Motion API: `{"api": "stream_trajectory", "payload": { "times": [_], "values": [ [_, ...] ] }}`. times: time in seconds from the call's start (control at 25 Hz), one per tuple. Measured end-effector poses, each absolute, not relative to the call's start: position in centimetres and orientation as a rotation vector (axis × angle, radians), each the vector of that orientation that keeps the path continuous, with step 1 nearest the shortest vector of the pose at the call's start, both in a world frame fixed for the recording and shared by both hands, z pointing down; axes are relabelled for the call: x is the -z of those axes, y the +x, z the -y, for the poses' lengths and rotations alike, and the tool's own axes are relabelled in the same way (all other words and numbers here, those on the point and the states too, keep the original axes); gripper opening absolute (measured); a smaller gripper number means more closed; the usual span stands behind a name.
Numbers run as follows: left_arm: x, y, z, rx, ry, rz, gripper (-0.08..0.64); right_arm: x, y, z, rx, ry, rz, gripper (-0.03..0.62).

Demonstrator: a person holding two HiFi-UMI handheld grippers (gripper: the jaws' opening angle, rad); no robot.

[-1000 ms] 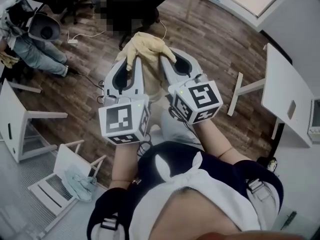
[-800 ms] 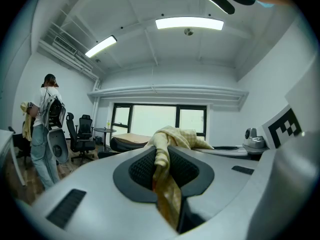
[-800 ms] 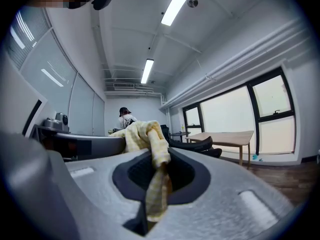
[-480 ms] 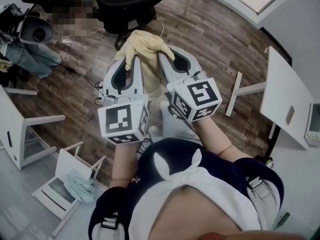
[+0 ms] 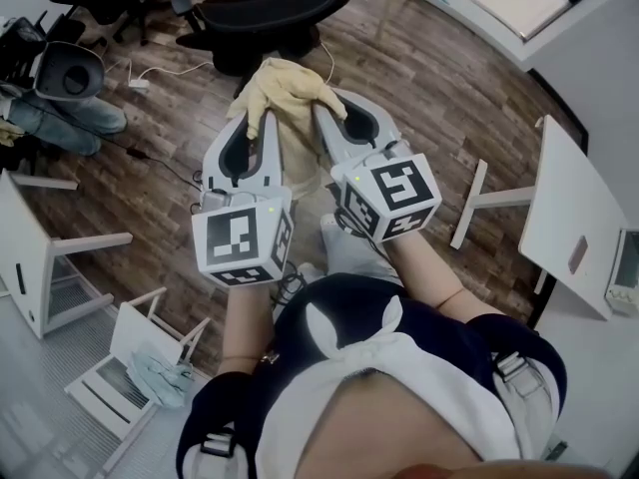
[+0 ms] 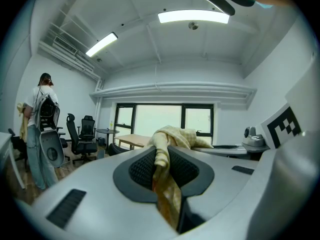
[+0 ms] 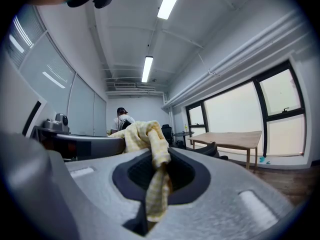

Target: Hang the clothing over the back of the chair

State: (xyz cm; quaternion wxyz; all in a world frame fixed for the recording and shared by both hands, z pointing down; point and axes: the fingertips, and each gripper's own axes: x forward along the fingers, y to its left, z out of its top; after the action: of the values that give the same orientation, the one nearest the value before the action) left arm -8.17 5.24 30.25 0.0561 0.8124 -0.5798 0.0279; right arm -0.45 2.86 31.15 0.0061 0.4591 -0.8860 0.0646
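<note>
- The left gripper has its jaws drawn narrow, pinching a thin twisted strip of the pale yellow checked cloth garment. The strip runs between the pads and trails back towards the camera in the left gripper view.
- The right gripper is the same, with its jaws close together on another bunched strip of that garment.
- The garment is held in the air, heaped as a lump at the tips of both grippers, with some of it hanging below. Nothing of it rests on furniture yet.
- The black mesh office chair stands at 12 o'clock from the grippers in the head view, near but apart from the garment.
- Risk: each grip is on a narrow fold, not a broad edge. A tug or snag could pull a strip out of the pads, and the garment would drop to the brown wood-plank floor.
- Risk: the grippers sit side by side, so the cloth is bunched. Laid over the chair's back like that, its weight may fall on one side and it may slide off.
- Risk: the hanging part could catch on the chair's arm before it clears the top edge.
- Risk: an office chair of this kind probably rolls or swivels, so a nudge from a gripper could shift the back away from the cloth.
</note>
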Motion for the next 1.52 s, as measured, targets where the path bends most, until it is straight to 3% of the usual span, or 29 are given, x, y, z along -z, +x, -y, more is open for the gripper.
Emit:
{"api": "stream_trajectory", "payload": {
  "times": [1.52],
  "values": [
    [-29.0, -5.1, 7.0, 0.002, 2.407, 1.904, 0.067, -30.0, 2.3, 9.5, -0.111, 1.217, 2.903, 0.038]
  ]
}}
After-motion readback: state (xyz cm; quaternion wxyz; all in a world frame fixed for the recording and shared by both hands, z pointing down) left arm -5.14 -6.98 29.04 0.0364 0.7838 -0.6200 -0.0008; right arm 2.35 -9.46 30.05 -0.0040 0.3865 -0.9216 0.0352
